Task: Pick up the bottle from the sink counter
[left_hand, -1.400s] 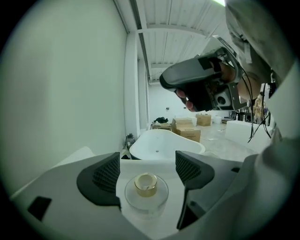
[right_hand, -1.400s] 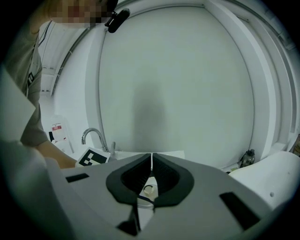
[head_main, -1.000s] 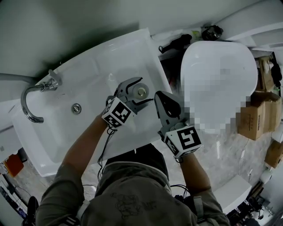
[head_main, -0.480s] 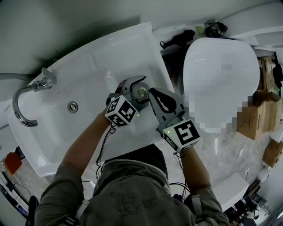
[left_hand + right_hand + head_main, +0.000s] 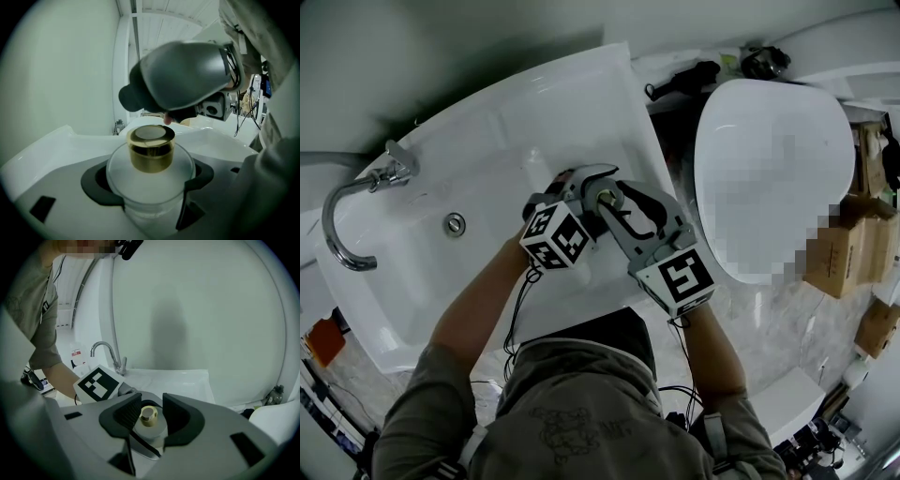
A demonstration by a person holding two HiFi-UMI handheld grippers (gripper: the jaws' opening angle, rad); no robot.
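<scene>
A clear bottle with a gold cap is over the white sink counter, and my left gripper is shut on its body. In the head view the cap shows between the two grippers, with the left gripper beside it. My right gripper reaches over the bottle top. Its jaws are opening and stand on either side of the gold cap without pressing on it. The right gripper points toward the left one.
A chrome faucet curves over the basin at the left, near the drain. A white oval fixture stands right of the sink. Dark items lie behind it. Cardboard boxes sit on the floor at far right.
My right gripper has moved left from beside the sink's edge to over the bottle's cap, and its jaws have opened. The left gripper has kept the bottle almost in place.
</scene>
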